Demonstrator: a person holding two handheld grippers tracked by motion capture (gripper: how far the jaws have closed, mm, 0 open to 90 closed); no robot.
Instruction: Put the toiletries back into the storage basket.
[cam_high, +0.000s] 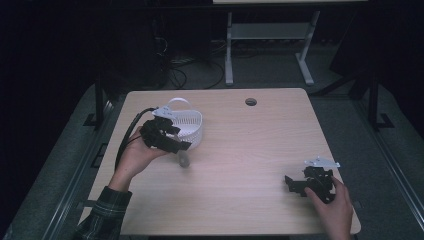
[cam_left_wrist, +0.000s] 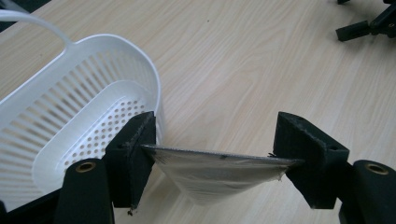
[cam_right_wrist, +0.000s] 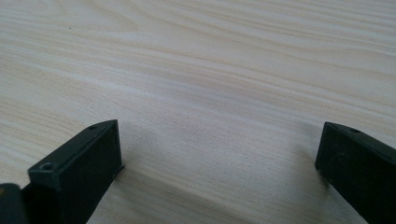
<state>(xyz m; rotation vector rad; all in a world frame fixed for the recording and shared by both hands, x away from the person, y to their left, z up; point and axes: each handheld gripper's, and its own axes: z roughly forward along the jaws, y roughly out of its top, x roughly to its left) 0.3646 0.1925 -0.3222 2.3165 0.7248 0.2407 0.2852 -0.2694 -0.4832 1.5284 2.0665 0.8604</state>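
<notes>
Spanning the gap crosswise, a flat clear pouch (cam_left_wrist: 219, 172) is clamped edge to edge by the left tongs (cam_left_wrist: 215, 156) just beside the white basket (cam_left_wrist: 70, 107). The right tongs (cam_right_wrist: 219, 158) are held wide above the tabletop (cam_right_wrist: 210, 60).

Pale wood-grain table (cam_high: 240, 150), light beige with fine streaks. White basket (cam_left_wrist: 79, 102), slotted walls, dotted perforated floor, white handle. Black jaws on left gripper (cam_left_wrist: 212, 161) and right gripper (cam_right_wrist: 219, 172) (matte, foam-like). Silvery translucent packet (cam_left_wrist: 219, 175) with dark top edge between left jaws. Dark green plaid sleeve (cam_high: 102, 215). Black cable (cam_high: 125, 140). Grey plate (cam_high: 321, 162) atop right gripper. Grey floor (cam_high: 360, 125), dark surroundings.
</notes>
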